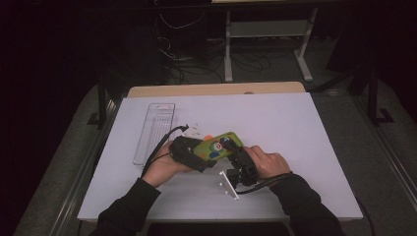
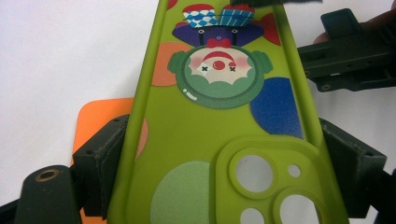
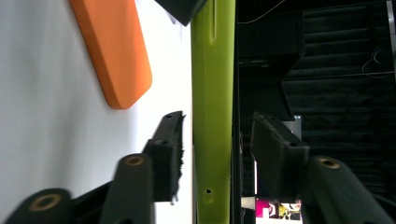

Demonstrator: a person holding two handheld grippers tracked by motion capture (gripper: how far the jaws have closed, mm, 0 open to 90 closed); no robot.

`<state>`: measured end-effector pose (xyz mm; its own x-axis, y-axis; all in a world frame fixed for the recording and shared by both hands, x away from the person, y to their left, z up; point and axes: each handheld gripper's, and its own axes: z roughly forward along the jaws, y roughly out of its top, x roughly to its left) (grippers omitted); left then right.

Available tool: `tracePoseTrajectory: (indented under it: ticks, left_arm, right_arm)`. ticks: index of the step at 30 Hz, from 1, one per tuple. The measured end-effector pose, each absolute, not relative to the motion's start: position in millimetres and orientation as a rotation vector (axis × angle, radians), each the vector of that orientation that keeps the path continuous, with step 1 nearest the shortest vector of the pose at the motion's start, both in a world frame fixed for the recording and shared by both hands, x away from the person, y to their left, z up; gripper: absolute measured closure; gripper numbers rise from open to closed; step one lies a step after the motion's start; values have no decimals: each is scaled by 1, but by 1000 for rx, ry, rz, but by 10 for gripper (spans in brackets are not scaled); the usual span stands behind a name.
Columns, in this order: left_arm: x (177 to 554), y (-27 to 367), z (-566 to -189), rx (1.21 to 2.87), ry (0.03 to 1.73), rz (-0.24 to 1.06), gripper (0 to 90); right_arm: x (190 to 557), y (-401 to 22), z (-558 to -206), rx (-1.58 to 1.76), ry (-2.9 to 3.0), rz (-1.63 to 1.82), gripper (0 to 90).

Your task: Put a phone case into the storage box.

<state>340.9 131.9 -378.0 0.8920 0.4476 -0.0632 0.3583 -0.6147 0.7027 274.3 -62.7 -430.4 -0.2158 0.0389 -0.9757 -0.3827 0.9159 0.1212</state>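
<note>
A lime-green phone case (image 1: 219, 145) printed with a clown face and coloured dots is held above the white table. My left gripper (image 1: 204, 157) is shut on it across its width; in the left gripper view both pads (image 2: 109, 158) press the case's (image 2: 205, 140) long sides near the camera cut-out. My right gripper (image 1: 235, 150) stands at the case's other end. In the right gripper view its jaws straddle the case's thin edge (image 3: 212, 93), one pad (image 3: 170, 149) nearly touching and the other a gap away. An orange case (image 3: 114, 51) lies flat on the table beneath.
A clear plastic tray (image 1: 155, 130) lies at the left of the white sheet (image 1: 295, 128). A small white object (image 1: 194, 130) sits beside the left gripper's cable. Beyond the table's far edge are a desk frame (image 1: 265, 29) and floor cables.
</note>
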Motion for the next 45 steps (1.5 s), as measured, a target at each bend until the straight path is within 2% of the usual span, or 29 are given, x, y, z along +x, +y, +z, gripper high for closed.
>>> tracePoseTrajectory:
  ticks: [14, 28, 35, 45]
  left_arm:
    - [340, 132, -378, 2289, 574, 144, 152]
    - [339, 134, -378, 2252, 578, 119, 137]
    - [340, 137, -374, 2230, 556, 104, 1]
    - [341, 146, -372, 2209, 533, 124, 0]
  right_arm:
    - [272, -62, -431, -289, 1778, 385, 746]
    - [269, -62, -430, -285, 1762, 382, 764]
    - [270, -63, -431, -284, 1775, 376, 764]
    - [275, -70, -426, -193, 1816, 424, 763]
